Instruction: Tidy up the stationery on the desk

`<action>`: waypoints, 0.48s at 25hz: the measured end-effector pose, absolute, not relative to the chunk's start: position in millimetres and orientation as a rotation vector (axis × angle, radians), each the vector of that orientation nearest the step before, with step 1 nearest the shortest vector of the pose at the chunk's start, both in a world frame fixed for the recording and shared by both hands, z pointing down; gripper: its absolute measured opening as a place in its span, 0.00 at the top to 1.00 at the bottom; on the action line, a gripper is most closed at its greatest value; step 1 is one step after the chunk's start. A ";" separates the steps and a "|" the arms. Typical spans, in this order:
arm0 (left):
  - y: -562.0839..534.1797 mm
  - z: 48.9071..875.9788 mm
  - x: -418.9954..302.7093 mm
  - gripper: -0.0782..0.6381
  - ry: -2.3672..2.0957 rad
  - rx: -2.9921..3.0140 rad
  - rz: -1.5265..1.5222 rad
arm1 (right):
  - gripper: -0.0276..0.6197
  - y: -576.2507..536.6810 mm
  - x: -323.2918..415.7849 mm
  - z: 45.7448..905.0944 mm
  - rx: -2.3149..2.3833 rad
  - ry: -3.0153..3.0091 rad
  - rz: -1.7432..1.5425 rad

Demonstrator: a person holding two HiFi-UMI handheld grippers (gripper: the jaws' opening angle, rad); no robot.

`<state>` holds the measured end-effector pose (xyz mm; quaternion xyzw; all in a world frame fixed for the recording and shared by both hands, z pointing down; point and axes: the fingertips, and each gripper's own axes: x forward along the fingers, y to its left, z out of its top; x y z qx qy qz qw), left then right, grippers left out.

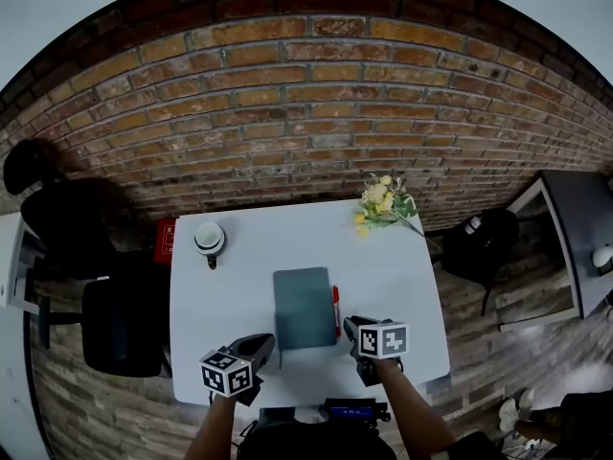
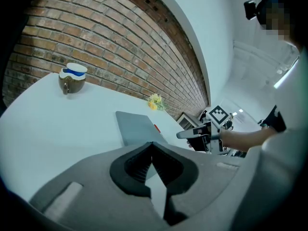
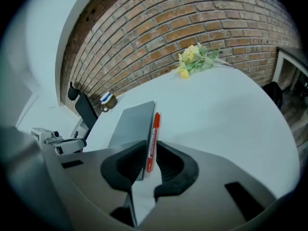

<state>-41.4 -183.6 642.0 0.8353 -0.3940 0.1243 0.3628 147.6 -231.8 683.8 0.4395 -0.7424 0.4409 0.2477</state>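
Note:
A teal-grey notebook [image 1: 304, 307] lies closed in the middle of the white desk [image 1: 402, 276]. A red pen [image 1: 335, 310] rests along its right edge, touching or nearly so. My right gripper [image 1: 352, 330] is at the pen's near end, open, and the pen [image 3: 152, 141] runs into the gap between its fingers [image 3: 122, 165]. My left gripper [image 1: 267, 343] hovers by the notebook's near left corner. In the left gripper view the notebook [image 2: 137, 127] lies just ahead of the left gripper [image 2: 152, 146], whose jaws meet at the tips with nothing in them.
A brown mug with a white lid [image 1: 209, 240] stands at the desk's far left. Yellow flowers [image 1: 383, 202] lie at the far right corner. Black chairs [image 1: 120, 324] stand left of the desk and another chair [image 1: 484, 238] to its right. A brick wall runs behind.

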 end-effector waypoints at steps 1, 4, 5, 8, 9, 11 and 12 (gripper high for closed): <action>-181.9 640.6 -37.8 0.87 -1.019 2.153 0.320 | 0.85 -230.9 150.6 679.3 1.199 -2.038 1.180; -176.0 636.5 -24.0 0.87 -1.032 2.158 0.315 | 0.87 -228.1 161.5 663.2 1.201 -2.089 1.101; -172.5 635.4 -18.3 0.87 -1.036 2.159 0.313 | 0.88 -226.1 165.8 658.2 1.200 -2.108 1.077; -159.4 632.8 -2.7 0.87 -1.084 2.168 0.316 | 0.92 -216.6 178.5 646.5 1.187 -2.172 1.014; -155.4 631.8 0.3 0.87 -1.124 2.174 0.321 | 0.93 -212.9 181.8 643.6 1.177 -2.194 0.994; -146.8 631.5 4.5 0.87 -1.208 2.176 0.335 | 0.94 -204.9 186.5 637.6 1.150 -2.239 0.946; -141.5 632.4 7.3 0.87 -1.234 2.172 0.339 | 0.94 -200.6 188.6 634.3 1.139 -2.260 0.918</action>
